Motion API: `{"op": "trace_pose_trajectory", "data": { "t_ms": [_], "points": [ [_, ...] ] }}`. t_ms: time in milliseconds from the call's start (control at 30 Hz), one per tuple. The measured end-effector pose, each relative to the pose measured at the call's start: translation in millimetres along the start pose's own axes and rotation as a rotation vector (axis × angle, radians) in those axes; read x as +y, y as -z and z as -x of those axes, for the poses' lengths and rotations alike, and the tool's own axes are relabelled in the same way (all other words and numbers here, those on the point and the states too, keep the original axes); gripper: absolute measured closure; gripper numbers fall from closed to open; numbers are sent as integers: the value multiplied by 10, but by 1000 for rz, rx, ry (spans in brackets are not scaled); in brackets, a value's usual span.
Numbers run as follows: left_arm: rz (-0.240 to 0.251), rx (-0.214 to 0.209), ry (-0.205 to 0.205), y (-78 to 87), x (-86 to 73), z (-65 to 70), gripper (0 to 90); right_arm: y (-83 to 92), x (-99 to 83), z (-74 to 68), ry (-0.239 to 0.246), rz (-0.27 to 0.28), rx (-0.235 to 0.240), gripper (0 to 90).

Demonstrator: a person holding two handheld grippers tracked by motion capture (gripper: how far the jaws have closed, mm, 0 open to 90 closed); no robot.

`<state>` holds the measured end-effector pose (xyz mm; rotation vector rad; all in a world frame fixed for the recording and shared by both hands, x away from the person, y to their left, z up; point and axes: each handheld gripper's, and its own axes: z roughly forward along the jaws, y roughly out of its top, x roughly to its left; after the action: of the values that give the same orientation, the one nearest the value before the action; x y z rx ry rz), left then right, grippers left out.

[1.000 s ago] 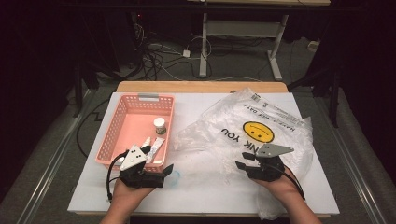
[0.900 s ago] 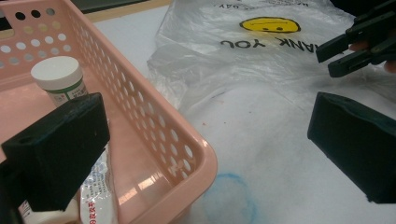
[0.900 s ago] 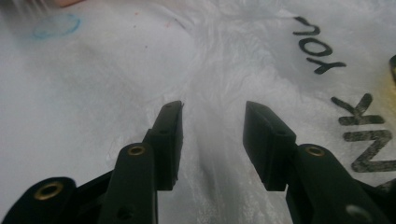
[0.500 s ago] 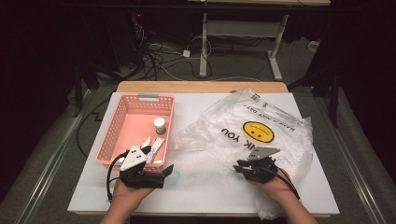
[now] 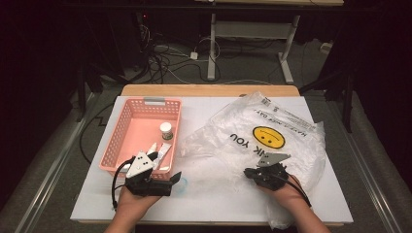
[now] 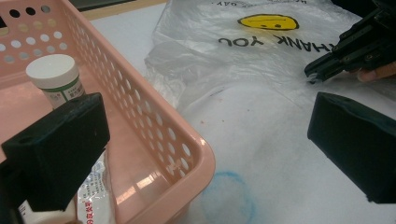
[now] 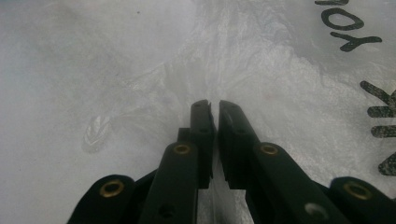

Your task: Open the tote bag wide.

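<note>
Right hand-held gripper (image 7: 213,106): jaws just closing, nearly together, pinching clear plastic bag (image 5: 272,141) film. Left hand-held gripper (image 6: 205,135): wide open, empty. Bag flat on tabletop (image 5: 214,204), printing upside down toward person.

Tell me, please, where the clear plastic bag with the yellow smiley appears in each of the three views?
High view: the plastic bag lies right of centre on the table, with the right tool shut on its near edge.
Left gripper view: the bag fills the upper right, beyond the pink basket.
Right gripper view: its crinkled film spreads behind the jaws.
Shared landmark: the black THANK YOU lettering.
</note>
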<state>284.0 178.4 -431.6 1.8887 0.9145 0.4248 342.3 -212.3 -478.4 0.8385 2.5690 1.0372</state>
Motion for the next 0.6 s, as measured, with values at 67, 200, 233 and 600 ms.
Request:
{"op": "trace_pose_trajectory", "data": {
  "t_ms": [67,200,233,600],
  "points": [
    [0,0,0,-2,0,0,0,-3,1,-1,-6,2,3,879],
    [-2,-1,-2,-5,0,2,0,-5,7,-3,2,-1,0,900],
    [-3,-1,-2,-6,-1,3,0,-4,9,-4,3,-3,-3,900],
    [-2,0,-2,-5,0,0,0,88,38,-26,-7,63,-20,900]
  ]
}}
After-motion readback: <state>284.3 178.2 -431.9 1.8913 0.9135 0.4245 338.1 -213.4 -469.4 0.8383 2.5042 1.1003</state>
